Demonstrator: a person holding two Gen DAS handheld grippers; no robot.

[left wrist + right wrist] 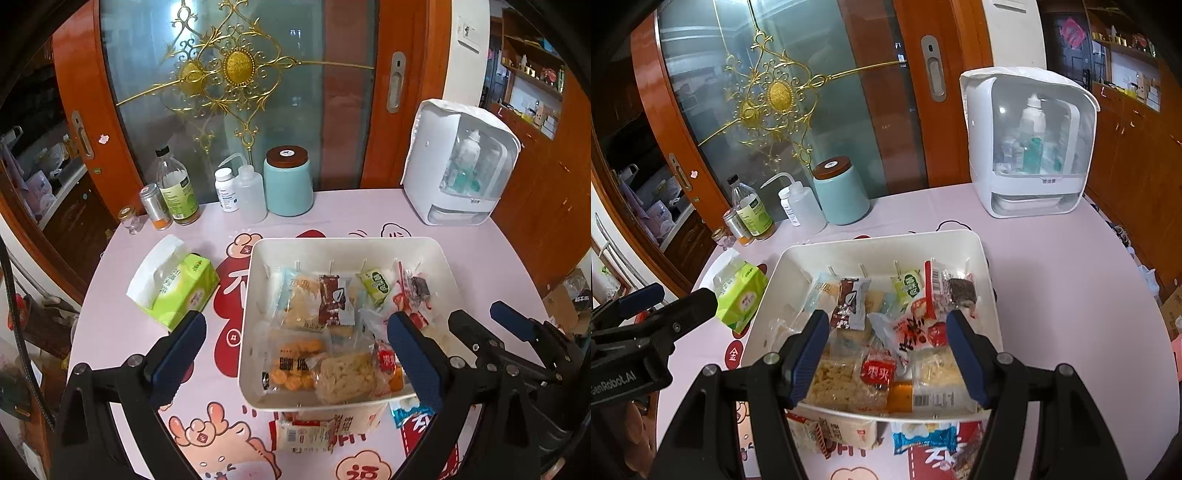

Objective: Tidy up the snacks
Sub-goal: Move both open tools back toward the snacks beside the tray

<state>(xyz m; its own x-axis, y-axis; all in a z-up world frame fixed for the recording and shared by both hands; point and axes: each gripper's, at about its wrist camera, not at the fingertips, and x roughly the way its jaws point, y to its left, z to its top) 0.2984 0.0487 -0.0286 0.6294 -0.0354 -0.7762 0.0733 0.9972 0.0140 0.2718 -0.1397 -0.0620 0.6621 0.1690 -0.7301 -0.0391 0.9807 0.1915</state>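
Two snack packets lie on the bench outside the white bin (990, 291): a pale cracker packet (831, 432) below the right tool's (886, 354) left finger and a blue-and-white packet (923, 435) just below the bin's near wall, between that tool's fingers. Both tools stand with fingers wide apart, holding nothing; the left tool (295, 358) hovers over the bin's near-left corner, its right finger above the red-wrapped sweets. Inside, ahead of both tools, the wrapped snacks are heaped loosely, a brown chocolate wafer (849, 302) and a green packet (908, 286) toward the far wall. The step in hand looks like gathering the strays. To do it well, I would draw the right tool back past the near rim, lower it straight onto the blue-and-white packet, pinch across its flat middle rather than the crimped end, then lift clear of the rim before releasing, so the wall is not nudged. The pink bench (1052, 280) cloth may drag.
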